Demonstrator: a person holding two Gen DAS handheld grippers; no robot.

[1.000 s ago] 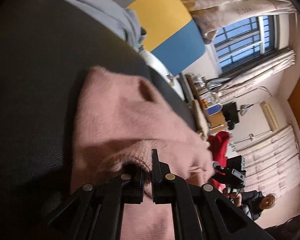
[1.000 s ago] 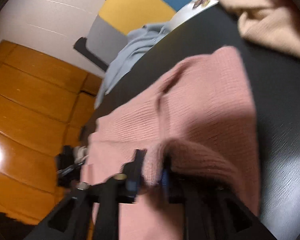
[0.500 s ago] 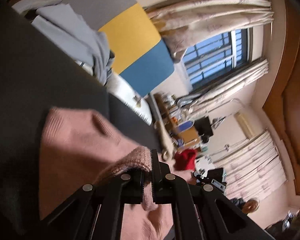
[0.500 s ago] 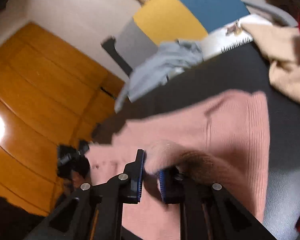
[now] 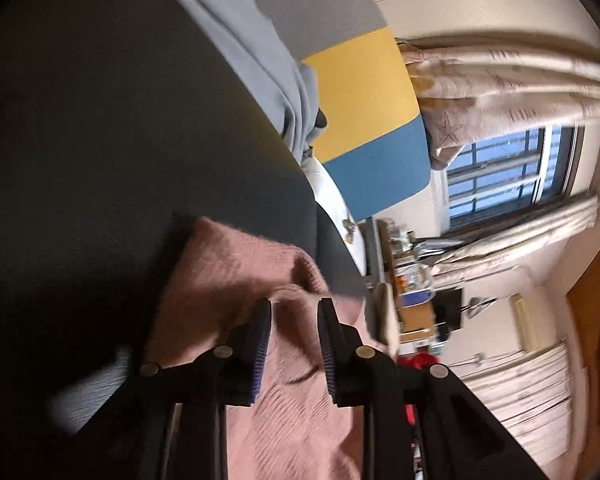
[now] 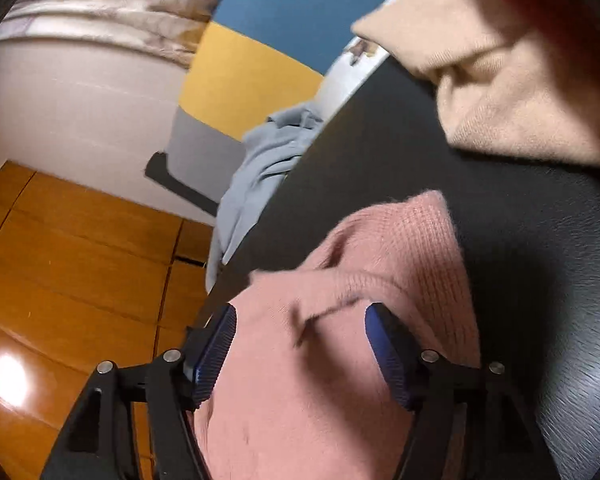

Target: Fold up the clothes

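The pink sweater (image 6: 380, 280) is laid doubled over on the dark worktop (image 6: 540, 240); both tools, left (image 5: 292, 320) and right (image 6: 300, 344), are opening, nothing clamped; further folds are probably left.

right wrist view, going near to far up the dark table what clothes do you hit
pink sweater lying between the opening right tongs, pads off it → beige sweater farther up the dark table → a red garment at the top edge
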